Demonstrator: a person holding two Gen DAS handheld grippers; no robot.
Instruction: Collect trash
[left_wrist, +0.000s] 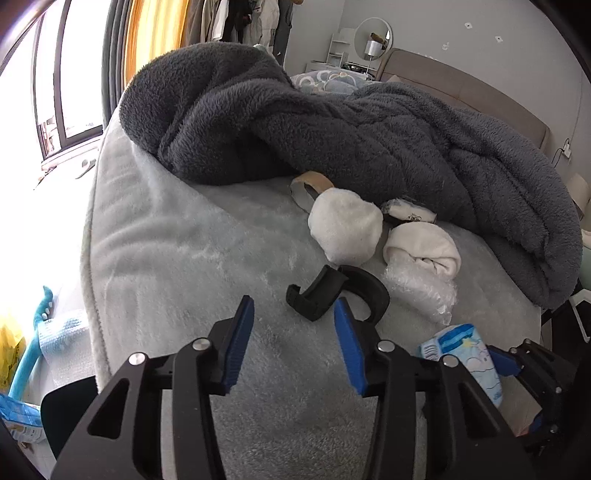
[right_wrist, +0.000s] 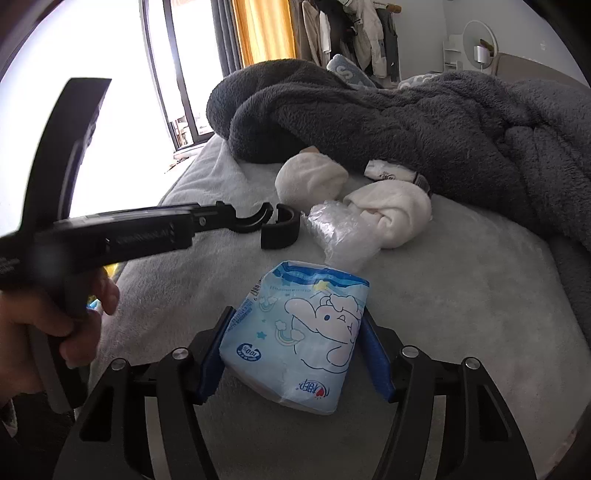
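Right tool (right_wrist: 295, 350) straddles the blue tissue pack (right_wrist: 301, 339) low centre on the bed (right_wrist: 461, 295), pads flanking, grip uncertain; left tool (left_wrist: 293, 347) wide, empty; next: squeeze, lift.

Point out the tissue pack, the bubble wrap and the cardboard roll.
tissue pack (right_wrist: 314, 332), right wrist view, on the printed cartoon front.
bubble wrap (right_wrist: 338, 232), right wrist view, middle of the crumpled plastic.
cardboard roll (left_wrist: 308, 183), left wrist view, on its rim.
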